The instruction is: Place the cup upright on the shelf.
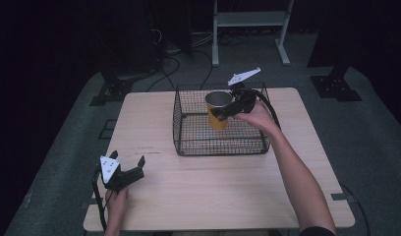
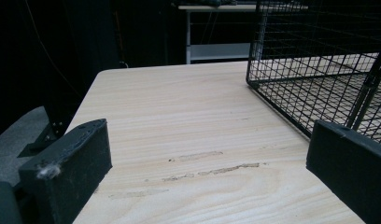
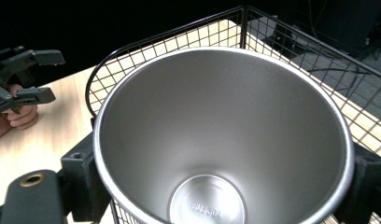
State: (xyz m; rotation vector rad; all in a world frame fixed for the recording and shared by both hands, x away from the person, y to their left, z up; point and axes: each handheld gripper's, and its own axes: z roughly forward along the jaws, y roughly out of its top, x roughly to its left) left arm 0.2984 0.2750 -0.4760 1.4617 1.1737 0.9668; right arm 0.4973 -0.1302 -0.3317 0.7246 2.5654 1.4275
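The right gripper (image 1: 223, 112) clamps a yellow cup (image 1: 217, 110) by its sides, holding it over the wire basket (image 1: 188, 142) near the far wall; the left gripper (image 1: 130, 169) rests wide and empty on the table (image 1: 213, 196). To set the cup down well, lower it straight, clear of the mesh, and release only once its base sits flat. The cup stands upright, mouth up, long axis vertical.

The left gripper (image 2: 207, 158) hovered low over the pale wooden table (image 2: 188, 116), its two black jaws spread wide with nothing between them. A black wire-mesh basket (image 2: 319, 65) stood just ahead, off to the right.
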